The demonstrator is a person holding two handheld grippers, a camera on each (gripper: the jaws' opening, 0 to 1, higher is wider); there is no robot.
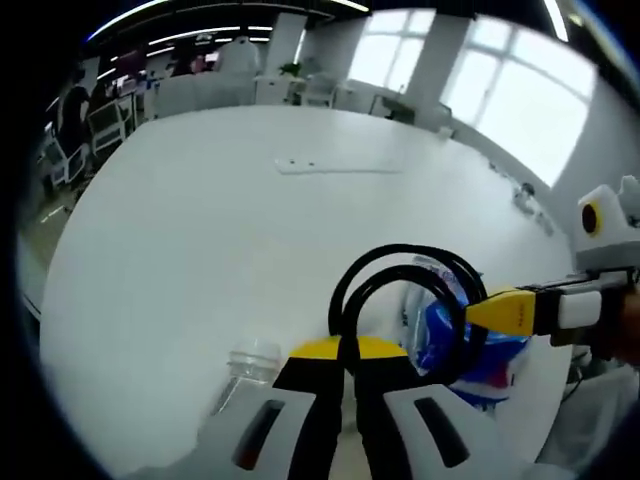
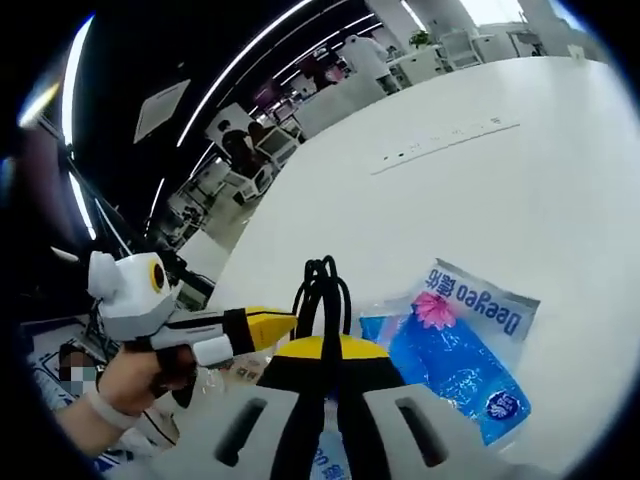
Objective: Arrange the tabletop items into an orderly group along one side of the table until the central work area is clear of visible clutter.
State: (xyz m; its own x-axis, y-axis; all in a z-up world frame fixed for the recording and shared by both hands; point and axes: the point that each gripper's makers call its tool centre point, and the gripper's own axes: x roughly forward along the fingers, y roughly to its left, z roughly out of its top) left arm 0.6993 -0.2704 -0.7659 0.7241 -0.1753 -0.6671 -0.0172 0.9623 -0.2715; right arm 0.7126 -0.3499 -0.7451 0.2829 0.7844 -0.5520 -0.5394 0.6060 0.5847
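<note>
A looped black cable (image 1: 400,285) stands pinched in the left gripper (image 1: 350,385), jaws pressed together on it, beside the blue packet (image 2: 455,355) on the white table (image 1: 220,230); the right gripper (image 2: 338,385) also clamps the cable, near a clear cup (image 1: 248,365)

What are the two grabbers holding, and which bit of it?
Both hold one black cable, coiled into loops. The left gripper pinches the bottom of the loops. The right gripper pinches the loops at their lower end too.
</note>
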